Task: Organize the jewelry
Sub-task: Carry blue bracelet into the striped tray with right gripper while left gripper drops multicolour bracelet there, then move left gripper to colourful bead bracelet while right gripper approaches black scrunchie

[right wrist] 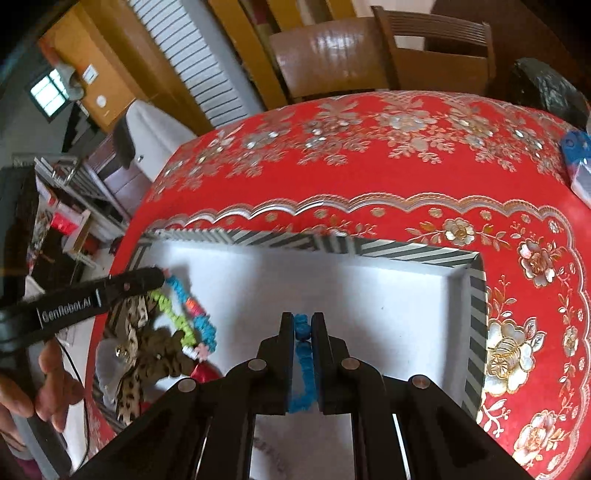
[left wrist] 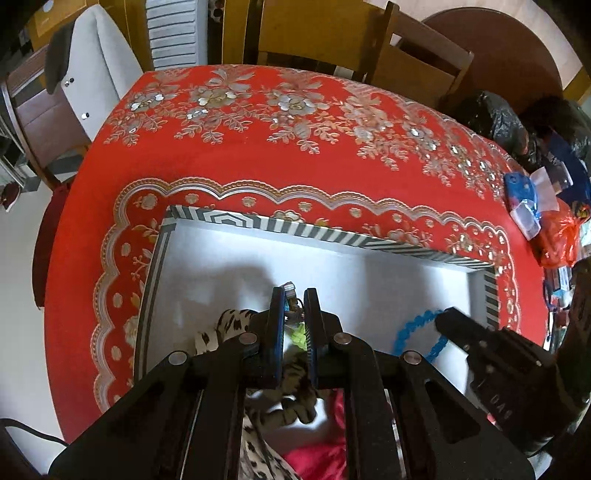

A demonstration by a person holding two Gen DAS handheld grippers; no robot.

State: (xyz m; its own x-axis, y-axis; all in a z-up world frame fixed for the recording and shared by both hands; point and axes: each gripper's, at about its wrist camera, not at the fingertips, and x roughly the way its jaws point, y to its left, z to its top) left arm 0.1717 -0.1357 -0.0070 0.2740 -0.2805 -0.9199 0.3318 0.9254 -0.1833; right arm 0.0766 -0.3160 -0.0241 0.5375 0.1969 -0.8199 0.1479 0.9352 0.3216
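Box rim [right wrist: 476, 314]; probably roomy white floor [right wrist: 388, 295]

You had a red tablecloth [left wrist: 295, 155] with silver and gold flowers spread over the table. Wooden chairs [right wrist: 369, 48] stood at its far edge, a black plastic bag [left wrist: 487, 114] sat at the far right corner, and a white slatted panel [left wrist: 173, 33] stood behind.
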